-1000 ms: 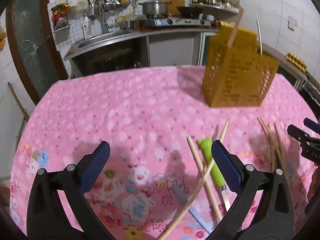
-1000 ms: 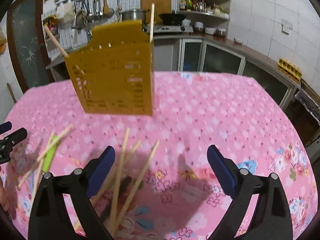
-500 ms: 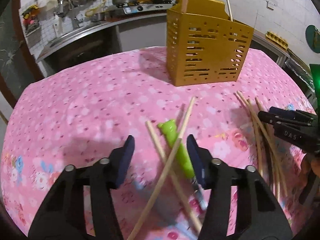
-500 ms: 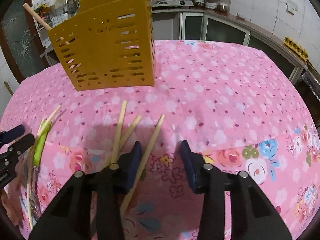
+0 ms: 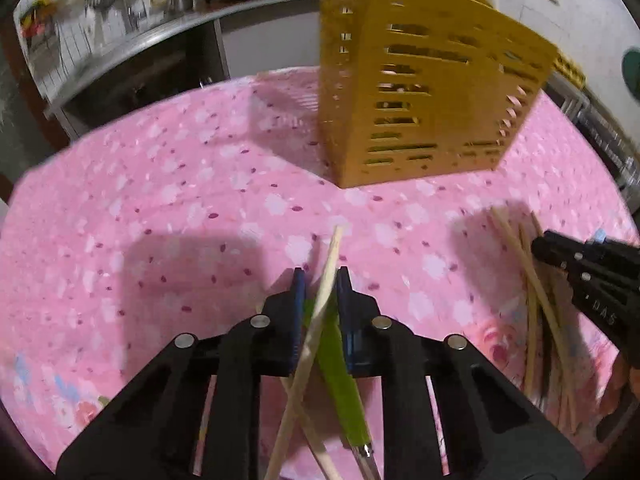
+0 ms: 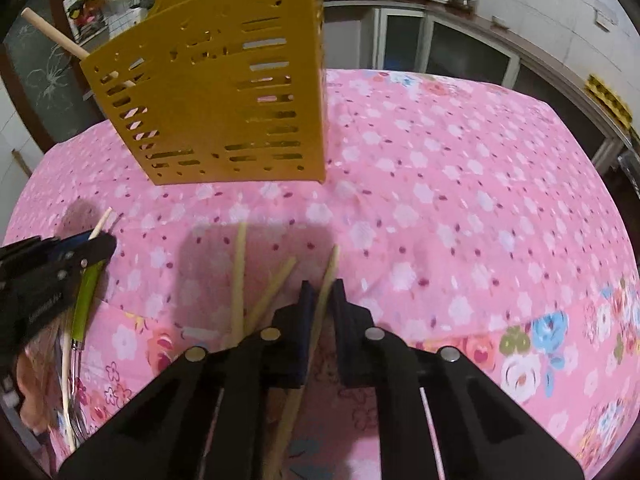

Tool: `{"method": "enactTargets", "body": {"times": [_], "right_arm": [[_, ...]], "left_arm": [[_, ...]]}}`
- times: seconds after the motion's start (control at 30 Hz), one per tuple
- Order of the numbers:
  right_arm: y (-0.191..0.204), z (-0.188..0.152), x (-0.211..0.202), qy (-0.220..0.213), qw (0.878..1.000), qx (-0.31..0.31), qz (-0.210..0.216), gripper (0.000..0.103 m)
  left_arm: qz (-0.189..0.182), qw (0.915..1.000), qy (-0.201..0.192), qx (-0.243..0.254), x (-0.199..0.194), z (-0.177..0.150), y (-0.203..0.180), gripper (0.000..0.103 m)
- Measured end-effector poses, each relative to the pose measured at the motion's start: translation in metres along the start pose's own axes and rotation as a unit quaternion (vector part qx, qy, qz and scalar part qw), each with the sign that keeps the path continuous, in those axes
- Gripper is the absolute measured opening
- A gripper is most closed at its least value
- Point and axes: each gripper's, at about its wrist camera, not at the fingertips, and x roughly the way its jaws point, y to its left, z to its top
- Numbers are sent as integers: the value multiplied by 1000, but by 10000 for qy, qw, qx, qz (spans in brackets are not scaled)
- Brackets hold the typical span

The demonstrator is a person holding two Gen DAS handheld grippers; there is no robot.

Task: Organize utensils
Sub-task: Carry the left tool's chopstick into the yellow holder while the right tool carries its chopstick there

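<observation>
My left gripper [image 5: 320,280] points down at the pink tablecloth, its jaws closing. The pads press on a green-handled fork [image 5: 344,392], and a wooden chopstick [image 5: 335,242] lies slanted across the handle between them. My right gripper [image 6: 323,290] is closing too, pinching one wooden chopstick [image 6: 331,264] that rests on the cloth. Two more chopsticks [image 6: 239,272] lie just left of it. A yellow slotted utensil holder [image 5: 420,92] stands beyond both grippers with sticks in it. The right wrist view shows the left gripper [image 6: 106,246] over the fork [image 6: 86,300].
The table wears a pink flowered cloth [image 5: 160,200]. A loose bundle of chopsticks [image 5: 530,320] lies under the right gripper [image 5: 540,246] in the left wrist view. A kitchen counter [image 5: 140,40] and cabinets [image 6: 460,52] stand behind the table.
Both grippers have come down toward the cloth and closed from wide open. The left now has the fork handle and a chopstick between its pads, the right one chopstick.
</observation>
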Motion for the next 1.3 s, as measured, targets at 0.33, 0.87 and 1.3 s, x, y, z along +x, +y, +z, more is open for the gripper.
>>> {"method": "enactTargets", "body": {"times": [0.33, 0.87, 1.3], "right_arm": [[-1, 14, 6, 314, 9992, -244, 67, 7], [-22, 8, -7, 56, 9996, -97, 266, 7], [-32, 12, -37, -458, 9979, -21, 450, 6]], "left_arm": [[-333, 9959, 109, -830, -1, 11, 49, 13], [-392, 9938, -356, -980, -46, 9, 65, 5], [-279, 9932, -704, -887, -80, 2, 66, 5]]}}
